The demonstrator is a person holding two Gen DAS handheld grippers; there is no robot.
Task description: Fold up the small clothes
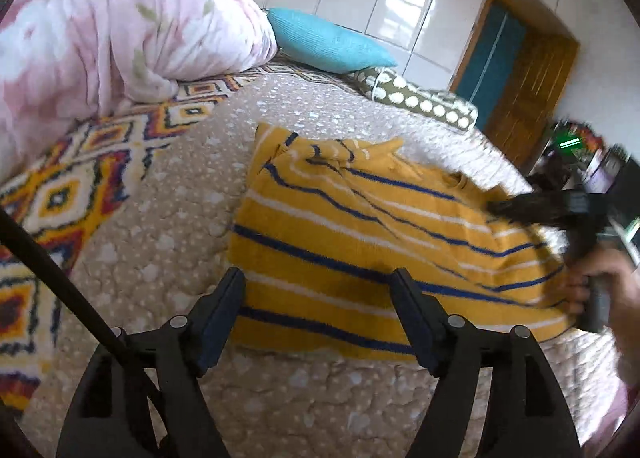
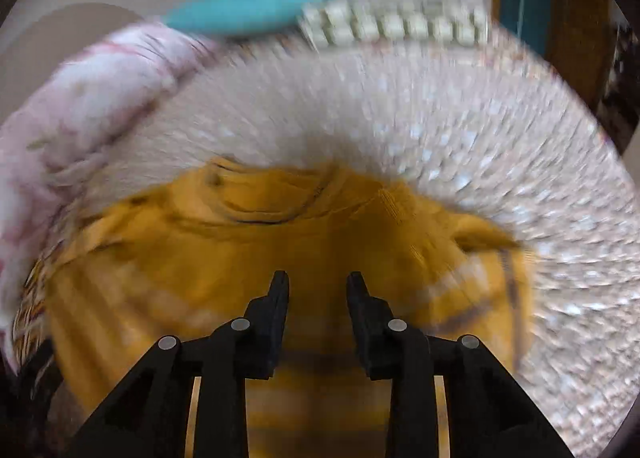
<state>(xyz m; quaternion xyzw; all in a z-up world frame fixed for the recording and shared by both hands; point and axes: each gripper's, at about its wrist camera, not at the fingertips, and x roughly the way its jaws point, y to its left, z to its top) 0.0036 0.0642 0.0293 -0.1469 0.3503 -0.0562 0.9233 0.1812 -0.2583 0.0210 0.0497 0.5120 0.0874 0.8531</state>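
Observation:
A mustard-yellow sweater (image 1: 360, 242) with blue and white stripes lies spread on the bed, its neck end away from me. My left gripper (image 1: 320, 278) hovers over the sweater's near hem, its jaws wide apart and nothing between them. At the right edge of the left wrist view my right gripper (image 1: 500, 209) is a black blur over the sweater's far right part, held by a hand (image 1: 612, 286). In the blurred right wrist view the right gripper (image 2: 318, 280) points down at the sweater (image 2: 280, 242), jaws partly apart and holding nothing.
The bedspread (image 1: 168, 218) is beige with white spots. A pink floral duvet (image 1: 100, 38) is heaped at the far left over a bright patterned blanket (image 1: 72, 186). A teal pillow (image 1: 328, 38) and a spotted olive bolster (image 1: 420, 98) lie beyond. White wardrobes and a wooden door (image 1: 528, 98) stand behind.

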